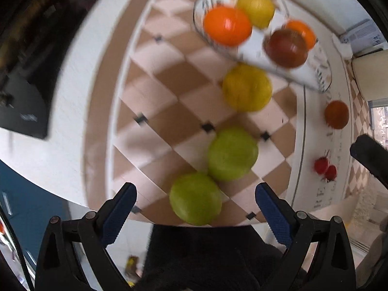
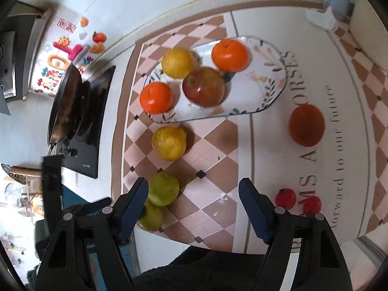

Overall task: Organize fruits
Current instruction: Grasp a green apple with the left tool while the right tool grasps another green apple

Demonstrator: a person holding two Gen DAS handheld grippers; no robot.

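Two hand-held grippers hang above a checkered cloth [image 2: 213, 145] strewn with fruit. The left gripper [image 1: 196, 195] points down with its blue pads spread wide, a green fruit [image 1: 195, 198] lying on the cloth between them but, as far as the blurred view allows, untouched by either pad. A second green fruit [image 1: 232, 153] sits just beside it, with a yellow fruit [image 1: 246, 87] farther along. The right gripper [image 2: 193, 191] is likewise open and empty over the cloth, the two green fruits at its left finger [image 2: 135, 198]. A glass tray [image 2: 266, 92] with a leaf pattern holds two oranges [image 2: 229, 54], a lemon [image 2: 177, 62] and a red apple [image 2: 203, 86]. A dark orange fruit [image 2: 306, 125] rests apart on the lettered part of the cloth, near a printed pair of red fruits [image 2: 298, 201]
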